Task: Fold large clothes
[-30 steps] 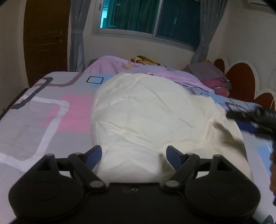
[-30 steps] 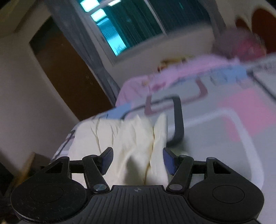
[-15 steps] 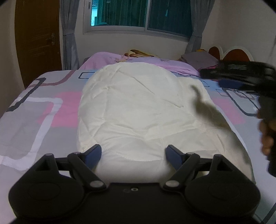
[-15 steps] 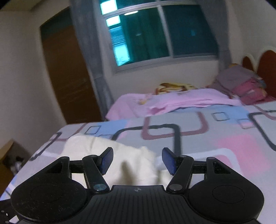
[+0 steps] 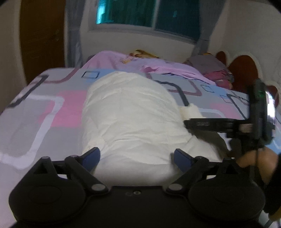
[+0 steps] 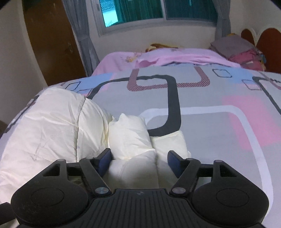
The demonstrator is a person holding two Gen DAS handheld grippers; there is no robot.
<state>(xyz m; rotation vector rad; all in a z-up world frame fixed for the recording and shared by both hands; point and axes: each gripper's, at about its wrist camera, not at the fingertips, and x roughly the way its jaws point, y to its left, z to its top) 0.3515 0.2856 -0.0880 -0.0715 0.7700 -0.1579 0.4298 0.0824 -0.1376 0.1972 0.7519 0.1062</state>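
A large cream padded garment point(image 5: 133, 112) lies lengthwise on the patterned bedspread point(image 5: 43, 112). My left gripper point(image 5: 137, 157) sits at its near end, its jaws opening wide, with the padded hem between the blue pads and no squeeze visible. My right gripper point(image 6: 139, 161) is low at the garment's right edge. Its jaws are opening too, around a bunched cream fold point(image 6: 130, 136) that lies loose between them. The left wrist view shows the right gripper point(image 5: 188, 123) side-on, held by a hand point(image 5: 252, 157), with a cream tuft point(image 5: 190, 110) just past its tip.
A pink blanket point(image 6: 175, 56) is heaped along the far side of the bed under the window point(image 6: 158, 10). Folded grey and magenta clothes point(image 6: 235, 49) are stacked by the red headboard point(image 6: 270, 38). A brown door point(image 6: 52, 43) is at the left.
My right gripper came down from above the bed to the garment's right edge. Both grippers' jaws stand wider than before. The left gripper barely moved.
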